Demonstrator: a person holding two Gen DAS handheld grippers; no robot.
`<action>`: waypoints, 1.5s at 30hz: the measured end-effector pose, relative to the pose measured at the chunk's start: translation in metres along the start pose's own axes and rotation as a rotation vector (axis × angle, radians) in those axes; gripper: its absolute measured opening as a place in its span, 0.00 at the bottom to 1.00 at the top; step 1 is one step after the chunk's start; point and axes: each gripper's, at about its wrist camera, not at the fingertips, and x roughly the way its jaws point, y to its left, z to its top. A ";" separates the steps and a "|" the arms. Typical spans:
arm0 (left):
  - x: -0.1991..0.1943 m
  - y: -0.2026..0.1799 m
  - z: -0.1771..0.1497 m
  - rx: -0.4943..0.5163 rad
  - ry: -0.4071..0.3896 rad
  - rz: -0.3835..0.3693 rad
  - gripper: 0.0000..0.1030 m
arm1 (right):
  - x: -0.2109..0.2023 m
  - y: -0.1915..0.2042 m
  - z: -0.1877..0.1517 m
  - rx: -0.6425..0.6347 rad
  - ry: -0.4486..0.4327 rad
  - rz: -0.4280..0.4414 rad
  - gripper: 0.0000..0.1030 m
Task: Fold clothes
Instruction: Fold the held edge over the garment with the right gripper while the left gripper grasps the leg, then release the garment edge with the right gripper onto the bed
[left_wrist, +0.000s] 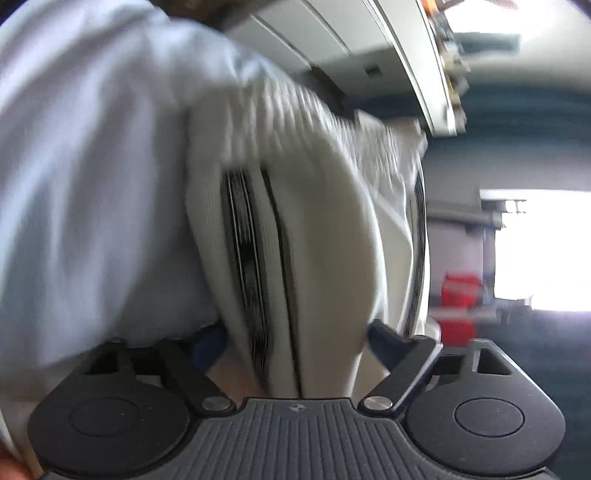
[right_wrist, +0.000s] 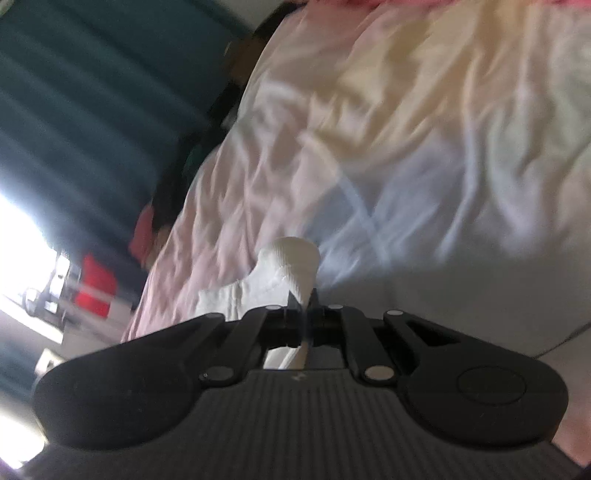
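In the left wrist view a thick white ribbed sock bundle (left_wrist: 314, 229) with dark stripes fills the whole gap between the fingers of my left gripper (left_wrist: 295, 332). Both fingers touch the fabric, and their tips are buried in it. The picture is blurred. In the right wrist view my right gripper (right_wrist: 304, 299) is shut on a thin fold of a white sock (right_wrist: 273, 277). That sock hangs out to the left of the fingertips, above the pastel bedsheet (right_wrist: 388, 147).
Pale blue cloth (left_wrist: 92, 166) covers the left of the left wrist view. The crumpled sheet in pink, yellow and blue spreads across the right wrist view. A teal curtain (right_wrist: 74, 92), a red object (right_wrist: 96, 284) and a bright window (right_wrist: 22, 240) lie beyond the bed's edge.
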 end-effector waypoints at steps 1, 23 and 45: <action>-0.002 0.000 0.004 -0.005 -0.022 0.006 0.60 | -0.004 -0.003 0.004 0.005 -0.027 -0.010 0.05; -0.111 0.001 0.066 0.474 0.132 0.175 0.23 | -0.091 -0.073 -0.014 0.321 -0.058 -0.419 0.09; -0.088 -0.132 -0.191 1.313 -0.036 0.031 0.88 | -0.016 0.030 -0.009 -0.477 -0.029 -0.105 0.64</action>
